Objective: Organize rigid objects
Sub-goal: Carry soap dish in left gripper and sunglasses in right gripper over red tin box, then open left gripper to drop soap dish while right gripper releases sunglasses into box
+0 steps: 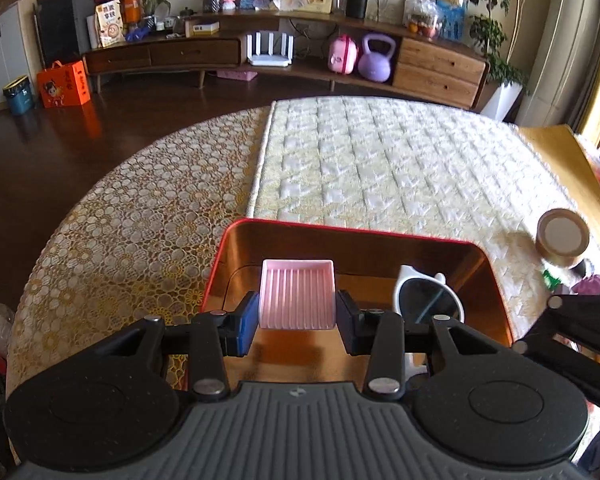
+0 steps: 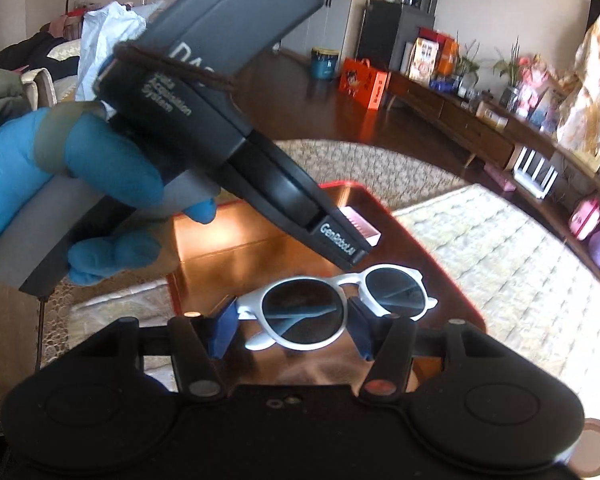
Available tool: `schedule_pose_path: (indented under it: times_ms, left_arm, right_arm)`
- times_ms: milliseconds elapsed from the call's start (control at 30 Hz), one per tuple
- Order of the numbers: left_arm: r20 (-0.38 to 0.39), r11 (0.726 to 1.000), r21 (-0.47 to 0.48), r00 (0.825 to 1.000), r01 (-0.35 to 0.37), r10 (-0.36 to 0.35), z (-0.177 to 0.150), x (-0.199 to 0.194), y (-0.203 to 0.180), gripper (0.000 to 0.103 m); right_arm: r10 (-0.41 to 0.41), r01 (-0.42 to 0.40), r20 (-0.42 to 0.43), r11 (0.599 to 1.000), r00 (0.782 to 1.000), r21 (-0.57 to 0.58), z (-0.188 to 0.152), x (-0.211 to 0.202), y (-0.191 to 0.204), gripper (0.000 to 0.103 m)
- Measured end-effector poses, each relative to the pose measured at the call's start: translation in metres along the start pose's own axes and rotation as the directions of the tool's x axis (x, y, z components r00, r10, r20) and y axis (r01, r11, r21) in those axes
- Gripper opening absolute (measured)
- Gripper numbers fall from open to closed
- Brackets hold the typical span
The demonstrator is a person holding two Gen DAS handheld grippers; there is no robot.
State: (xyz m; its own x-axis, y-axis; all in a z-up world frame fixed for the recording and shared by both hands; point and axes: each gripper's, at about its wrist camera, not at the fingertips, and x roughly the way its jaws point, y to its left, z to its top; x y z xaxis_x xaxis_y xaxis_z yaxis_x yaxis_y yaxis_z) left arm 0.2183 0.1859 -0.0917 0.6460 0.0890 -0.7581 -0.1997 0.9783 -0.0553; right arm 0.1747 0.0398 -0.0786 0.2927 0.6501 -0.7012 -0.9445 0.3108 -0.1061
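Over the left side of the table we see a lace tablecloth (image 1: pixel 120 216), and to its right a quilted cream mat (image 1: pixel 400 168) covering the rest of the top. Near the front edge sits a red-rimmed tray (image 1: pixel 380 250) with a shiny copper-coloured inside. Our left gripper (image 1: pixel 296 312) hangs over the tray's left part, its two pads pinching a pink ribbed dish (image 1: pixel 298 294) by its sides; the dish is tilted, its far edge higher. From the right wrist view that same gripper crosses the frame at a slant, gripped by a hand in a blue glove (image 2: pixel 72 184), with the pink dish just showing past its tip.

Further right in the tray's space, our right gripper (image 2: pixel 292 330) clamps a pair of white sunglasses (image 2: pixel 340 300) with dark round lenses: the pads press on either side of one lens rim, the other lens sticking out to the right. The folded temples show behind the lenses. We cannot tell whether the sunglasses touch the tray floor.

Beyond the tray's right edge, a roll of brown tape (image 1: pixel 562 238) stands on the mat, well apart from both grippers.
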Motion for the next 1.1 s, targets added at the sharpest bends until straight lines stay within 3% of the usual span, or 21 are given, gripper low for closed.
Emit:
schedule_pose_path:
  times_ms: [400, 667, 800, 900, 1100]
  left_arm:
    - [-0.057, 0.999, 0.046, 0.998, 0.0, 0.003, 0.006, 0.023, -0.006, 0.04]
    - [-0.08, 0.993, 0.111, 0.996, -0.037, 0.046, 0.007, 0.029, -0.015, 0.041]
    - [-0.078, 0.992, 0.114, 0.995, -0.045, 0.055, 0.006, 0.028, -0.016, 0.041]
    - [-0.078, 0.995, 0.098, 0.996, -0.036, 0.044, 0.005, 0.026, -0.014, 0.041]
    - [-0.059, 0.996, 0.075, 0.997, -0.039, 0.044, 0.002, 0.015, -0.01, 0.051]
  right_arm:
    - [0.037, -0.032, -0.077, 0.997, 0.996, 0.077, -0.007, 0.019, -0.003, 0.057]
    - [0.056, -0.039, -0.102, 0.986, 0.993, 0.164, -0.009, 0.019, -0.013, 0.059]
    - [0.046, -0.031, -0.083, 0.983, 0.995, 0.179, -0.008, 0.017, -0.019, 0.067]
    - [0.041, -0.027, -0.071, 0.981, 0.997, 0.193, -0.009, 0.012, -0.019, 0.067]
    - [0.02, -0.017, -0.008, 0.968, 1.0, 0.252, -0.008, -0.01, -0.022, 0.07]
